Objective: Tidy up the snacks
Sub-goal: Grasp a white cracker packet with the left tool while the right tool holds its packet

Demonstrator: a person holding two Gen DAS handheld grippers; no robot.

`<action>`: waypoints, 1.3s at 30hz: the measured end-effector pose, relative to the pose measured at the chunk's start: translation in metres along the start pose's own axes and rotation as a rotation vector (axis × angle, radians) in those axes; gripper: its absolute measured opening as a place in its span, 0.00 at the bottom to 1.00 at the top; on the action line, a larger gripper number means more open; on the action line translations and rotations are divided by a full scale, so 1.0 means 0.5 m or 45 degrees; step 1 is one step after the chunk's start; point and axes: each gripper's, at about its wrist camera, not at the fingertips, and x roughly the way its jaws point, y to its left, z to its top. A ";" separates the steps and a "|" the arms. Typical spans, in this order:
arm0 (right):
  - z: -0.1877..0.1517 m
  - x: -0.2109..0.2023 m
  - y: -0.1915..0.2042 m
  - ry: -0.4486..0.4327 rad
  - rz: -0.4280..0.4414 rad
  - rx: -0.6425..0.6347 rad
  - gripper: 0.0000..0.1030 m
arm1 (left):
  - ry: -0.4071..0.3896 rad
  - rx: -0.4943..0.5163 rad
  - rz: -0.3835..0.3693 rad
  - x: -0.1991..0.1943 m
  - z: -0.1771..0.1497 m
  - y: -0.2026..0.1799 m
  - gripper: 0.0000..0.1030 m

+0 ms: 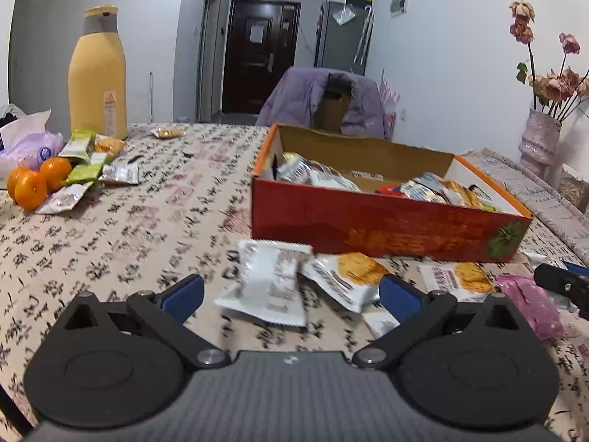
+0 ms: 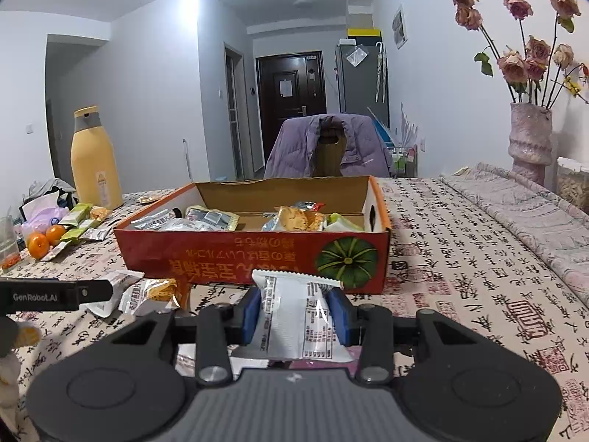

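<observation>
Right tongs (image 2: 297,318) clamped on a white foil snack packet (image 2: 294,322), held upright just in front of the red cardboard box (image 2: 254,254) with the pumpkin print. Box sits mid-worktop, part-filled with packets. Left tongs (image 1: 291,293) spread apart, nothing between them, over loose white cracker packets (image 1: 313,280) lying at the box's near side. More green and silver packets (image 1: 86,164) beside three oranges (image 1: 36,182) near the far-left worktop edge.
</observation>
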 end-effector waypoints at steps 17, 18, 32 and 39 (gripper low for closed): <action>-0.024 -0.027 -0.044 -0.032 -0.011 0.042 0.39 | 0.123 0.084 -0.039 0.011 -0.023 -0.118 0.99; -0.025 -0.026 -0.045 -0.032 -0.010 0.044 0.39 | 0.131 0.090 -0.036 0.014 -0.025 -0.122 0.98; -0.036 -0.026 -0.048 -0.030 0.014 0.047 0.39 | 0.200 0.107 -0.015 0.038 -0.047 -0.143 0.73; -0.036 -0.026 -0.045 -0.031 0.029 0.045 0.38 | 0.171 0.109 -0.088 0.026 -0.050 -0.139 0.42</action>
